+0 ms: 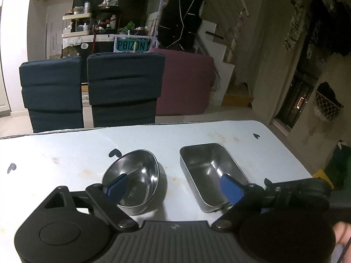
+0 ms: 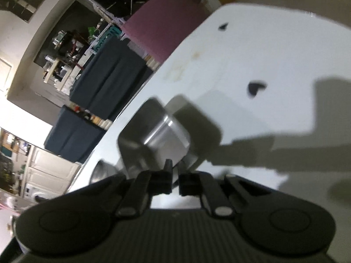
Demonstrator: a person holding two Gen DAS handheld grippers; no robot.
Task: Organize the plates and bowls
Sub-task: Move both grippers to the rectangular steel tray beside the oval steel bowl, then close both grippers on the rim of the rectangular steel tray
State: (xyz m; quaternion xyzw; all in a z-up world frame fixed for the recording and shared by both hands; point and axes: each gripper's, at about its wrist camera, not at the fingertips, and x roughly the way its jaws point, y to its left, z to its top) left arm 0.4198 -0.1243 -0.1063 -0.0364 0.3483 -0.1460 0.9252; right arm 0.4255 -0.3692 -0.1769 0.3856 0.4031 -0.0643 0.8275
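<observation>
A round steel bowl [image 1: 133,182] and a rectangular steel container [image 1: 210,171] sit side by side on the white table [image 1: 65,153]. My left gripper [image 1: 174,177] hovers open just above and in front of them. Its left blue pad is over the bowl, its right blue pad over the container, and it holds nothing. My right gripper [image 2: 174,180] is shut on the near rim of the rectangular container [image 2: 153,144]. Its black body [image 1: 307,191] comes in from the right in the left wrist view. A sliver of the bowl [image 2: 103,171] shows left of the container.
Two dark blue chair backs [image 1: 92,87] stand against the table's far edge, with a maroon sofa [image 1: 186,81] behind them. Black heart marks [image 1: 115,152] dot the tabletop. The table's right corner [image 1: 258,127] is close to the container. A person's finger [image 1: 342,232] shows at the lower right.
</observation>
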